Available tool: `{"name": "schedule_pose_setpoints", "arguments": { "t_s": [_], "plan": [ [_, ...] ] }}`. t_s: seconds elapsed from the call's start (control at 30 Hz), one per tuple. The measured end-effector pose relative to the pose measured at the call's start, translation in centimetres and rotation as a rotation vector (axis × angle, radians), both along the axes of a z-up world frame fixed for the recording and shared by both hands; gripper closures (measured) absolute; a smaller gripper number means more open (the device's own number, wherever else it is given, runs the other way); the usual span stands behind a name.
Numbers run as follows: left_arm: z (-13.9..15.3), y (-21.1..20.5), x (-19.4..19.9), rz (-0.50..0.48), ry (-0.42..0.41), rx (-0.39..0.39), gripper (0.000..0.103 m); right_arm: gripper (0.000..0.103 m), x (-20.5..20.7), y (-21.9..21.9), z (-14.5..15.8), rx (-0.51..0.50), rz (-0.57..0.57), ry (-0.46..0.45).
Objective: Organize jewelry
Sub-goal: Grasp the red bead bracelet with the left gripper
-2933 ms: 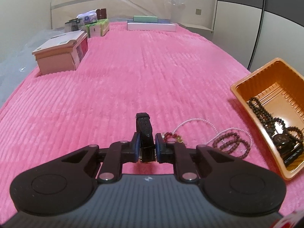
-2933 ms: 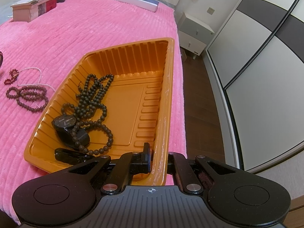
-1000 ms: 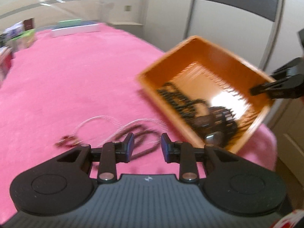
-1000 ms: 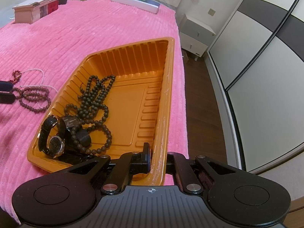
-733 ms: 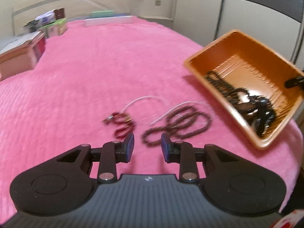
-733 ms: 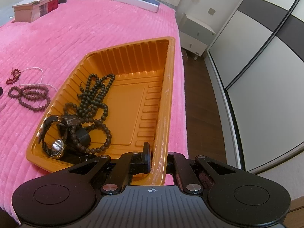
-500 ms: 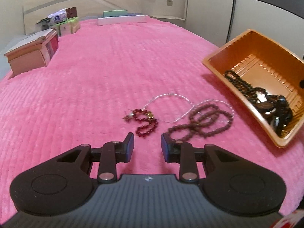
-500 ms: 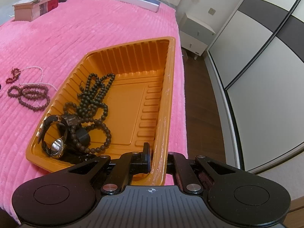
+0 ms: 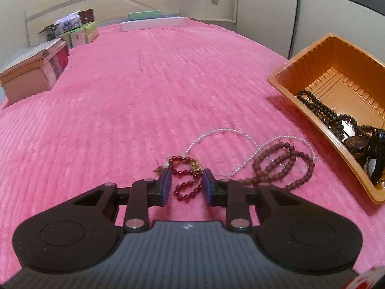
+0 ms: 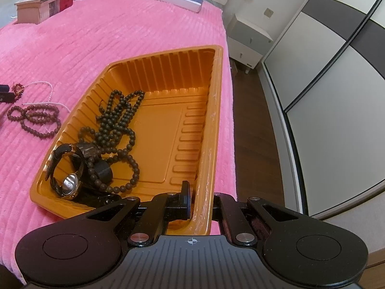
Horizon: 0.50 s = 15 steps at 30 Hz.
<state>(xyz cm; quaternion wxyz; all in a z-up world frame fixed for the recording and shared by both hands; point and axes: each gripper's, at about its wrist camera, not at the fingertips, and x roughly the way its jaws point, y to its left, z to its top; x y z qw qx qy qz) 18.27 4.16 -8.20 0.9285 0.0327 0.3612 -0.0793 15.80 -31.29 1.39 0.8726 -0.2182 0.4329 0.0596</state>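
Note:
My left gripper (image 9: 186, 187) is open, low over the pink bedspread, its fingers on either side of a red bead bracelet (image 9: 186, 178). Beside it lie a thin white pearl strand (image 9: 226, 131) and a brown bead bracelet (image 9: 284, 166). The orange tray (image 9: 286, 82) stands to the right. My right gripper (image 10: 201, 204) is shut on the tray's near rim (image 10: 204, 202). In the tray lie a dark bead necklace (image 10: 118, 120) and black watches (image 10: 69, 180). The brown bracelet also shows in the right wrist view (image 10: 33, 120).
Boxes (image 9: 33, 69) stand at the bed's far left, and a white and green box (image 9: 154, 21) at the headboard. The tray sits near the bed's right edge, with wood floor (image 10: 259, 144), a nightstand (image 10: 247, 38) and wardrobe doors beyond.
The left gripper let go of a black watch into the tray, swung back left and came down open around the red bracelet. The right gripper stayed shut on the tray rim.

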Motion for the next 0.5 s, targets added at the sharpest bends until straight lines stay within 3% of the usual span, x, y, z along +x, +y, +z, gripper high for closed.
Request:
{"name": "schedule_pose_setpoints", "arguments": {
  "t_s": [0.13,0.27,0.5],
  "plan": [
    [-0.3,-0.7,0.7,-0.02,0.005,0.011,0.085,0.098,0.0,0.0,0.0,-0.001,0.0,0.0],
    [-0.5,-1.2,0.9,-0.033,0.016,0.02,0.096,0.098,0.1,0.0,-0.2,0.0,-0.002,0.001],
    [0.7,-0.7,-0.6,-0.017,0.005,0.01,0.097,0.099,0.1,-0.1,-0.2,0.001,-0.001,0.0]
  ]
}}
